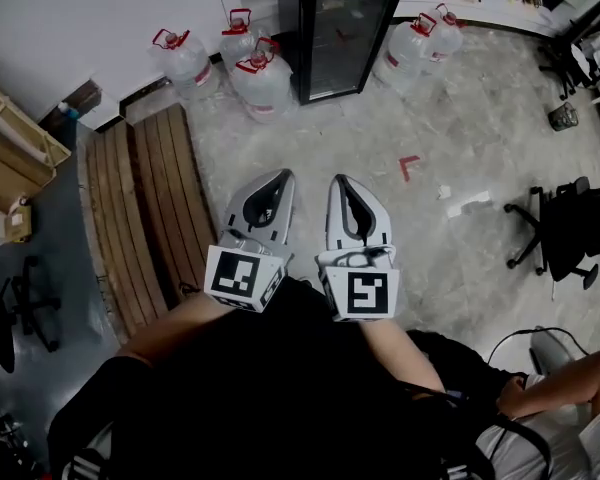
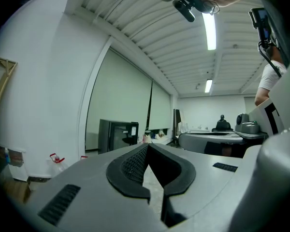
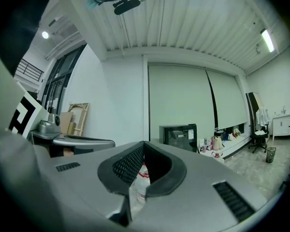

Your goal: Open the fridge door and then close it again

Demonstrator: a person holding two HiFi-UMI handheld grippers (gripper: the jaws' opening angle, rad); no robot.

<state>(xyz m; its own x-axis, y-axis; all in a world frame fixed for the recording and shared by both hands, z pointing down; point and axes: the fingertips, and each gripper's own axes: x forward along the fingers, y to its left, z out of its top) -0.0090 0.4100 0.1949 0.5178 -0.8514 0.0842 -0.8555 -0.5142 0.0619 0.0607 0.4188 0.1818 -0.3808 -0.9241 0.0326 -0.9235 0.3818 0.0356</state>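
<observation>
Fridge (image 1: pixel 345 28) stands at the far side of the room against the wall, a tall black cabinet with a glass door. The door looks flush with the cabinet, shut. Large water jugs (image 1: pixel 263 83) with red caps cluster on the floor on both sides of it.

Both grippers are held low and close to the person's body, side by side, noses pointing toward the fridge and well apart from it. Neither touches anything.

Left gripper (image 1: pixel 277 180): jaws clenched, dark pads meeting at the tips, nothing between them; only bare floor shows through the slot behind the tips.

Right gripper (image 1: pixel 342 181): jaws likewise pressed together at the tips, empty. A water jug shows through the gap behind the pads, but it stands far off on the floor and is not gripped.

Wooden slats (image 1: pixel 145 208) lie on the floor to the left of the grippers. Red mark (image 1: pixel 410 165) on the speckled floor lies between the grippers and the fridge, off to the right. Black office chair (image 1: pixel 565 230) stands at the right edge.
</observation>
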